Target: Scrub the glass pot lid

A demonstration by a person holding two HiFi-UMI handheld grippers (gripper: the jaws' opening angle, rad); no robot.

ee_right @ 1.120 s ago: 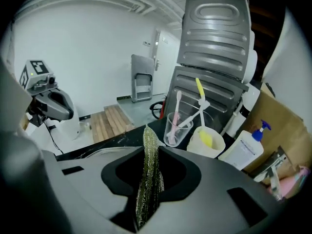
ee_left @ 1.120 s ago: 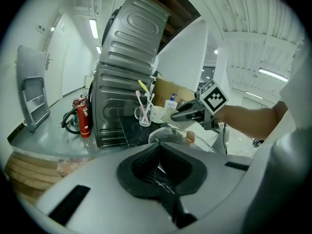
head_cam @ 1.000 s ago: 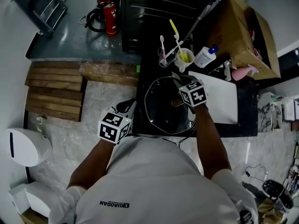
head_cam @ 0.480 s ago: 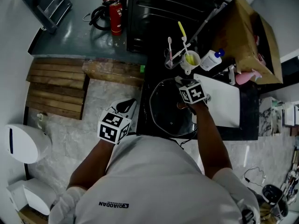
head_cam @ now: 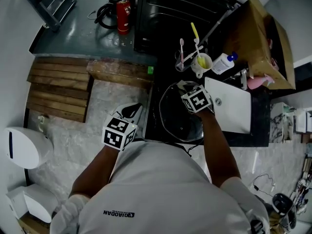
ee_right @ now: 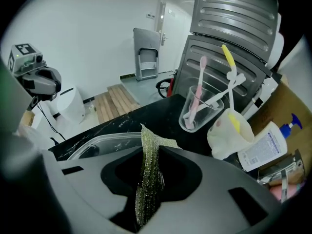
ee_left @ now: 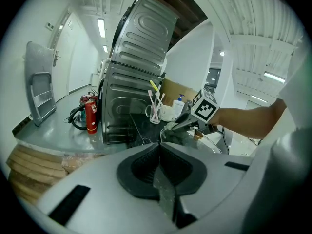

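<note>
One word is legible: "QIAODAN", in dark capitals on the person's pale grey shirt, near its lower hem. The white cube on the left hand-held gripper and the matching cube on the right hand-held gripper bear black-and-white square code markers. The white plastic bottle with a blue cap, far right on the dark surface, carries a printed label too small to read.

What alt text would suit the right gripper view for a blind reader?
The right tongs pinch a green scouring pad above the glass pot lid. Behind stand a clear cup of toothbrushes, a white mug and a pump bottle.
</note>
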